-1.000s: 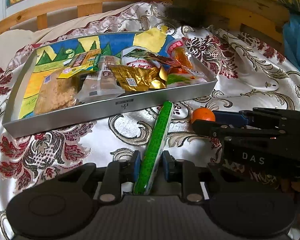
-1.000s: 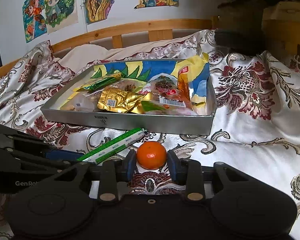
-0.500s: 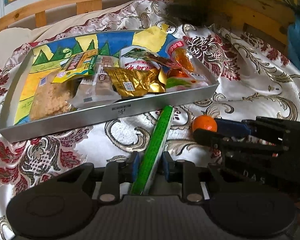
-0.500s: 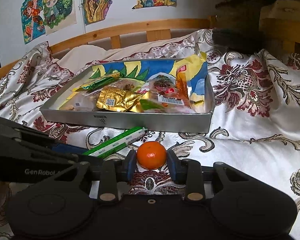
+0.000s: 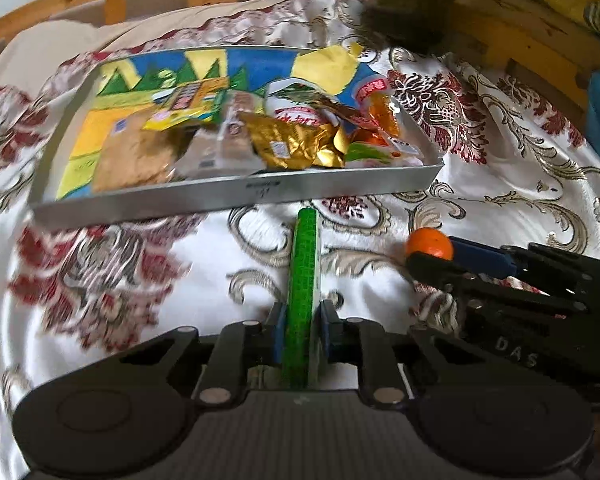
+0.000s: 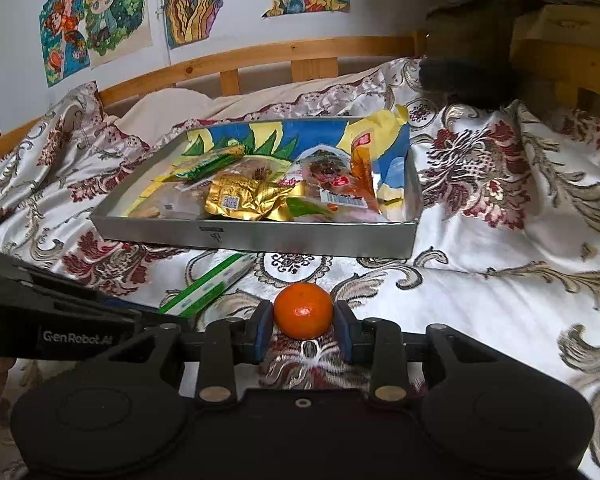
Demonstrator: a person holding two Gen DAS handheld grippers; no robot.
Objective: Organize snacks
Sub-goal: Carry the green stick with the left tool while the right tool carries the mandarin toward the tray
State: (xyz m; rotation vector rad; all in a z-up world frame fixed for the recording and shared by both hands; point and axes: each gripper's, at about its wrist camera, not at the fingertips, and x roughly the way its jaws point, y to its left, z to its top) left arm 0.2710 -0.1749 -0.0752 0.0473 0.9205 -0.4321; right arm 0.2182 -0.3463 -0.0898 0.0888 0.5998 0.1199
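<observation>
The left gripper [image 5: 300,334] is clamping its blue-padded fingers [image 5: 277,332] tight on the near end of a long green snack stick [image 5: 303,280], which is pointing straight away toward the tray and is running between the pads. Over on the other side, the right gripper [image 6: 303,330] is holding a small orange mandarin [image 6: 303,311] between its fingers [image 6: 265,330], narrow but not fully closed, both pads pressing on the fruit's sides. Whether the mandarin is resting on the bedspread or sitting just above it is hard to tell from this angle. In the left wrist view the right gripper is reaching in from the right, the mandarin showing at its tip, near the stick but apart from it. Both snacks are sitting just in front of the silver tray [image 6: 260,238], which is lying on the floral satin bedspread [image 6: 500,280]. The tray is already carrying a pile of wrapped snacks: a gold foil packet [image 6: 240,200], a green-and-yellow packet [image 6: 210,164], and clear wrappers with red labels [image 6: 332,176]. Beyond it, a wooden bed rail [image 6: 260,52] is running below colourful drawings [image 6: 96,12] on the wall.
</observation>
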